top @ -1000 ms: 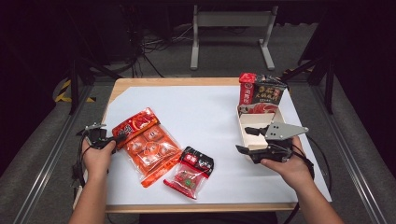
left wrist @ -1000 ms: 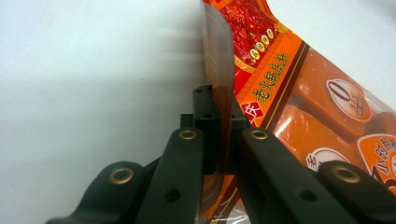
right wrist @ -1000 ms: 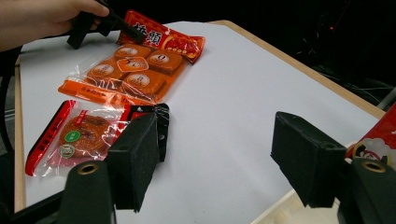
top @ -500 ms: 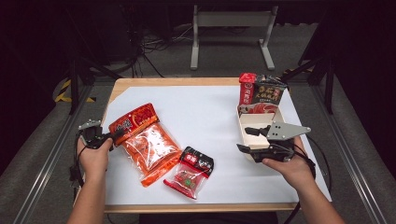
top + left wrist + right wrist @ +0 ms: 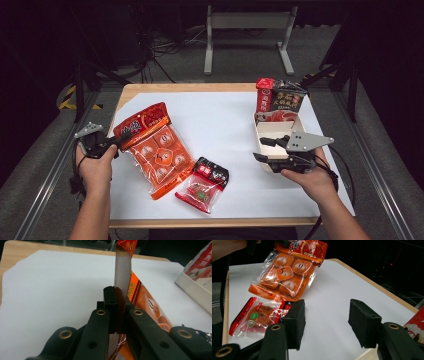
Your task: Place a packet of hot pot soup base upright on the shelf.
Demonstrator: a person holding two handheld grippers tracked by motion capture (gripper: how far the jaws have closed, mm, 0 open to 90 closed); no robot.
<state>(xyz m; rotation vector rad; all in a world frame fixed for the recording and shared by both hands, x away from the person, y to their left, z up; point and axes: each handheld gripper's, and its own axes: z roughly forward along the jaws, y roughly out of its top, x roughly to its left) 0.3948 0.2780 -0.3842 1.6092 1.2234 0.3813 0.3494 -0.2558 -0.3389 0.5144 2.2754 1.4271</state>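
Observation:
A clear orange bag of wrapped snacks point(image 5: 157, 150) has its red top edge lifted off the white sheet, while its lower end rests on the table. My left gripper point(image 5: 117, 141) is shut on that top edge, and the left gripper view shows the bag point(image 5: 122, 272) rising edge-on between the pressed jaws of the gripper point(image 5: 119, 302). My right gripper point(image 5: 260, 149) hovers beside a white tray point(image 5: 257, 135), pointing left. Its jaws have just been closing, and nothing lies between them point(image 5: 325, 320). The bag point(image 5: 287, 270) hangs in front of it.
A small red-and-black packet point(image 5: 202, 184) lies near the front edge, by the bag's lower end. Two printed packets point(image 5: 280, 100) stand upright at the tray's far end. White paper point(image 5: 220, 120) covers the wooden table.
My left gripper has risen, taking the orange bag's top edge up with it, so the bag now tilts off the table. The right gripper's jaws stand closer together, and that hand has stayed in place.

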